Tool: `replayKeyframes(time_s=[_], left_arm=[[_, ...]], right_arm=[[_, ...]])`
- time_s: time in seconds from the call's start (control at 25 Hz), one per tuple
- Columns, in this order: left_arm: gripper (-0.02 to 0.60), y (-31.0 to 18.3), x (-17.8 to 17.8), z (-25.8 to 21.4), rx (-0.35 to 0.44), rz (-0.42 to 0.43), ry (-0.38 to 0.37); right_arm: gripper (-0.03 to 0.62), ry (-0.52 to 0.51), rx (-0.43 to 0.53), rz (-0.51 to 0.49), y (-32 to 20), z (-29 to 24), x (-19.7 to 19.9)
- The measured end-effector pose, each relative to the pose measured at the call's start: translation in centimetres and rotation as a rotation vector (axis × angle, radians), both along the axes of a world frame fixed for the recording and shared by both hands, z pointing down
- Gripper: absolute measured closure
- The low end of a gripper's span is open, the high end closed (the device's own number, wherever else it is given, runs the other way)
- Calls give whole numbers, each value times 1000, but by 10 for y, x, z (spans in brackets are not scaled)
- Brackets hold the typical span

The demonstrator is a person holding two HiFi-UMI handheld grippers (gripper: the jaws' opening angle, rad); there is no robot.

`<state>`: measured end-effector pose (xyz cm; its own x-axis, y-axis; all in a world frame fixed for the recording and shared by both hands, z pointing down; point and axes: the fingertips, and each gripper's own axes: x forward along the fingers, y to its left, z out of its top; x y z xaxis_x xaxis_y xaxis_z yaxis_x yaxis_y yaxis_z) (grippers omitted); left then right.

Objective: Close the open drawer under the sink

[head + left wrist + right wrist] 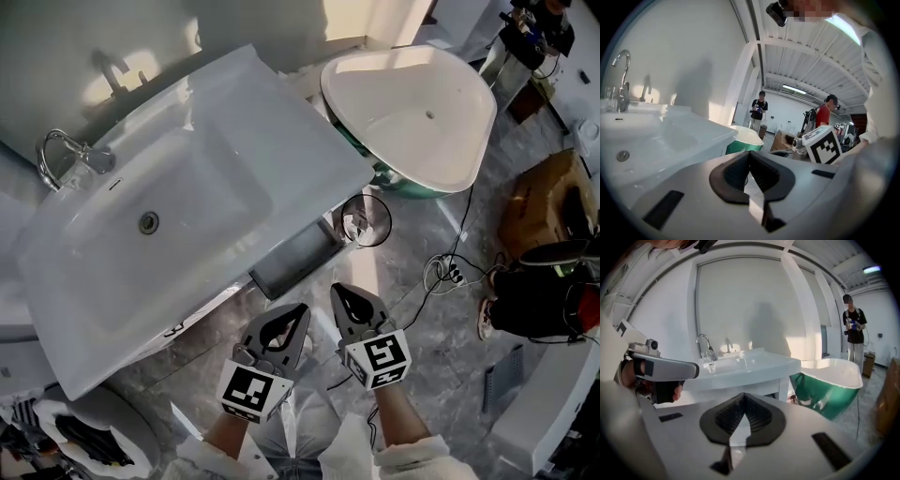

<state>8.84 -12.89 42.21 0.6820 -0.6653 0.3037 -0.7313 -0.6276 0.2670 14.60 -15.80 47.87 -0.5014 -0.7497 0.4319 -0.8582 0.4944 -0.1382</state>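
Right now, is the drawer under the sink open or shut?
Open. In the head view the drawer juts out past the front edge of the sink, and its grey inside shows from above.

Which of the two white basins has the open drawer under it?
The rectangular sink with the tap; the drawer juts from beneath it. The green-sided tub has none.

On the side of the sink (234, 112) nearest us, the left gripper (298, 311) and right gripper (339, 291) share pale grey shells. Their black ribbed pads (761, 171) taper to a leaf-like point. Each carries a white cube (251, 390) printed with black square markers. Farther from the sink, fluffy cream sleeves (412, 459) cover our wrists.
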Motion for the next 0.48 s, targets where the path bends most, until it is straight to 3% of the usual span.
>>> replayKeyframes(time_s=[0.48], left_arm=[[566, 1, 9, 89, -75, 18, -14]], right_arm=[[585, -12, -50, -67, -1, 105, -6]])
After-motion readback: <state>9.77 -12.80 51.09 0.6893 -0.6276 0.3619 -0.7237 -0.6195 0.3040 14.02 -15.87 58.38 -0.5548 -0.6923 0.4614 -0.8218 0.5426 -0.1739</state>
